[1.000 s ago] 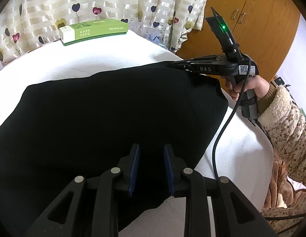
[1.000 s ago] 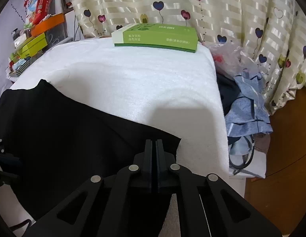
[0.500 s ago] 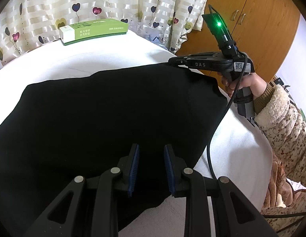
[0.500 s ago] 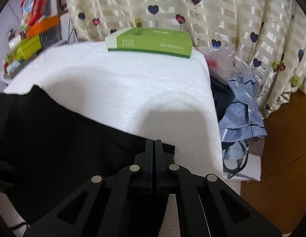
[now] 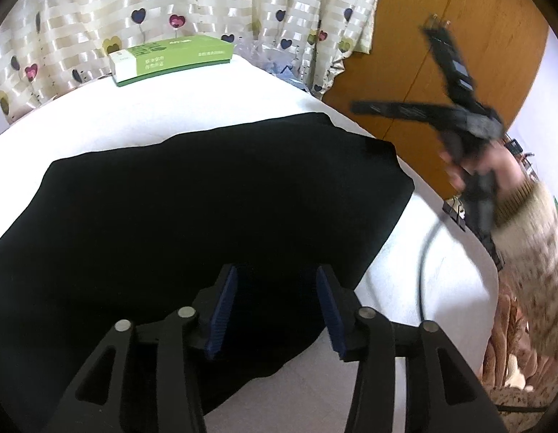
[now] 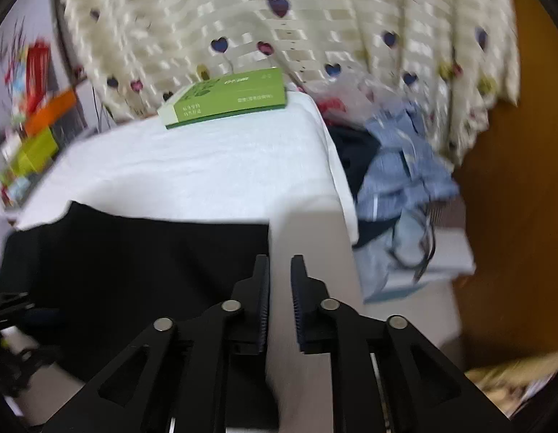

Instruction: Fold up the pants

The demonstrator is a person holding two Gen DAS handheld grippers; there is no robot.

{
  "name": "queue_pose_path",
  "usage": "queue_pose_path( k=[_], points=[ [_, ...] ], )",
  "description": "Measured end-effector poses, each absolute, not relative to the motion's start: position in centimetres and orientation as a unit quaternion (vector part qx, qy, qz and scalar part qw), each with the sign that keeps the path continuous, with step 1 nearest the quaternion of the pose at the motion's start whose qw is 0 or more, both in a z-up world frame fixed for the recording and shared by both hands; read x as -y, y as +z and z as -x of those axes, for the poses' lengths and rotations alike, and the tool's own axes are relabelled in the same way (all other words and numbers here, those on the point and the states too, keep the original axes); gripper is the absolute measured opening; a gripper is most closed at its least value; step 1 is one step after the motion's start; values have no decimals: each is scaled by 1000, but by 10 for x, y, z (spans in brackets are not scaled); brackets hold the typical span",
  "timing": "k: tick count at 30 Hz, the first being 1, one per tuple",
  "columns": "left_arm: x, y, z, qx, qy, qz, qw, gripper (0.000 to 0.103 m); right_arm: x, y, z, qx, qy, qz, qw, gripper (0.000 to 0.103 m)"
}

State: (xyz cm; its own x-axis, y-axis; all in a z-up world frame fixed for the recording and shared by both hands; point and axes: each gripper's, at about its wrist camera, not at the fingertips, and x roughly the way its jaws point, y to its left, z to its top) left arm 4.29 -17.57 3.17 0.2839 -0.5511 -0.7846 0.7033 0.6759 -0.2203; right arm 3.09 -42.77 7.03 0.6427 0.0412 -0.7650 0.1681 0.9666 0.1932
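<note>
The black pants [image 5: 192, 202] lie folded flat on the white table cover [image 5: 214, 101]; they also show in the right wrist view [image 6: 134, 263]. My left gripper [image 5: 277, 281] is open, low over the pants' near edge, with nothing between its blue pads. My right gripper [image 6: 279, 270] is open and empty, just past the pants' right corner. In the left wrist view the right gripper [image 5: 365, 108] is lifted off the cloth at the right, blurred with motion.
A green box [image 5: 170, 58] [image 6: 228, 97] lies at the table's far edge before the heart-print curtain [image 6: 279, 25]. Blue clothes [image 6: 401, 180] are heaped beside the table on the right. A wooden cabinet [image 5: 459, 54] stands at the right. Coloured boxes [image 6: 33, 137] sit far left.
My right gripper has opened, let go of the pants' corner and pulled up and away to the right. My left gripper has opened wider. The pants lie flat.
</note>
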Motion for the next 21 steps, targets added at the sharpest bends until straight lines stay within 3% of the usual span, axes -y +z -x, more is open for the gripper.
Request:
queue_pose_path(
  k=[1,3,4,16,21],
  points=[
    [175,32,-44,-452,-391,-79,798,51,428,68,-20,-425,-28,-146,893,24],
    [173,33,-48,-454,-385,-69,800,52,426,61,-5,-431,-24,-176,885,46],
    [173,35,-49,-452,-384,-68,802,52,424,58,1,-434,-24,-182,882,51],
    [176,43,-42,-443,-385,-79,805,52,407,42,15,-433,-24,-233,870,54],
    [178,42,-40,-448,-382,-77,805,52,406,37,17,-404,18,-307,862,55]
  ],
)
